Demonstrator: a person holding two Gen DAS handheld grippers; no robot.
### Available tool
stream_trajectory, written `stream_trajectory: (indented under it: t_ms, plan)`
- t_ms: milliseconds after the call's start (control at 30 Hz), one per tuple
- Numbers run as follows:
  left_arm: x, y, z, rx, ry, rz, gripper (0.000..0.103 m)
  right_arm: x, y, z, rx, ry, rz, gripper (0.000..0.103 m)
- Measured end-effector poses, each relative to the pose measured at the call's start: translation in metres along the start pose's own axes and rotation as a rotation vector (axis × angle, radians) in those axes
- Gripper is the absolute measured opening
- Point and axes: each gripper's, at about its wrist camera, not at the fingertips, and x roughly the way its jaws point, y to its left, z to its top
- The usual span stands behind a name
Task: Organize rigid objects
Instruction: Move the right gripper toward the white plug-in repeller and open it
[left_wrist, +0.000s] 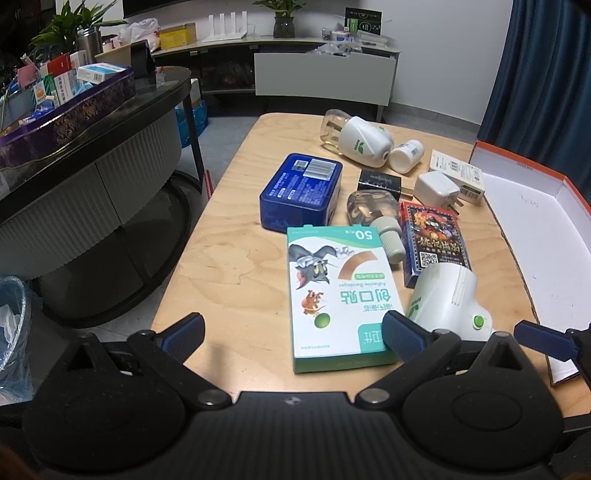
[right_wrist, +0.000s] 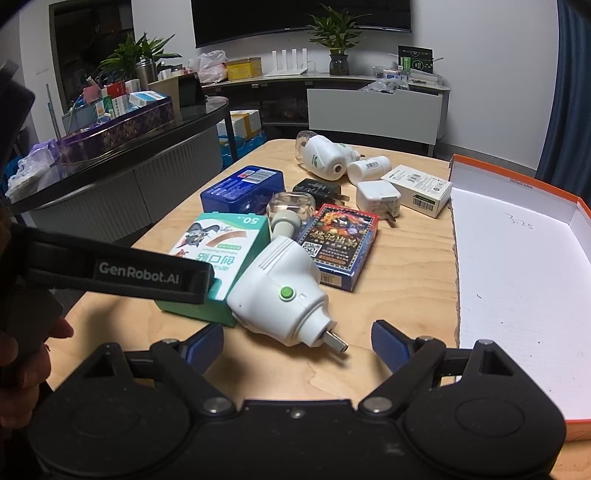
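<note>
On the wooden table (left_wrist: 229, 266) lies a green bandage box (left_wrist: 332, 295); its near end sits between the fingers of my open left gripper (left_wrist: 293, 336). A white plug-in vaporizer (right_wrist: 280, 291) lies beside it, with its plug between the fingers of my open right gripper (right_wrist: 297, 345). Behind them are a card box (right_wrist: 340, 243), a blue tin (left_wrist: 299, 192), a clear bottle (left_wrist: 373, 210), a black adapter (left_wrist: 380, 181), a white charger (right_wrist: 378, 195), a white carton (right_wrist: 417, 188), a pill bottle (right_wrist: 367, 168) and a second vaporizer (left_wrist: 364, 140). An open orange-rimmed box (right_wrist: 517, 295) lies at the right, nothing in it.
A dark round table (left_wrist: 110, 122) stands to the left, carrying a purple box (left_wrist: 74, 110) of cartons. A bin (left_wrist: 11, 325) stands at the near left. A low cabinet (right_wrist: 373, 110) lines the back wall. A hand (right_wrist: 22, 354) shows at the left edge.
</note>
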Motion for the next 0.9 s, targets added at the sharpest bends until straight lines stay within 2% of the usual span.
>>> stream_trajectory:
  t_ms: [900]
  plan:
    - [0.0059,0.0030,0.0044,-0.015,0.005,-0.028,0.103,0.0086,0.0007,0.0003,-0.016,0.014,0.008,0.102]
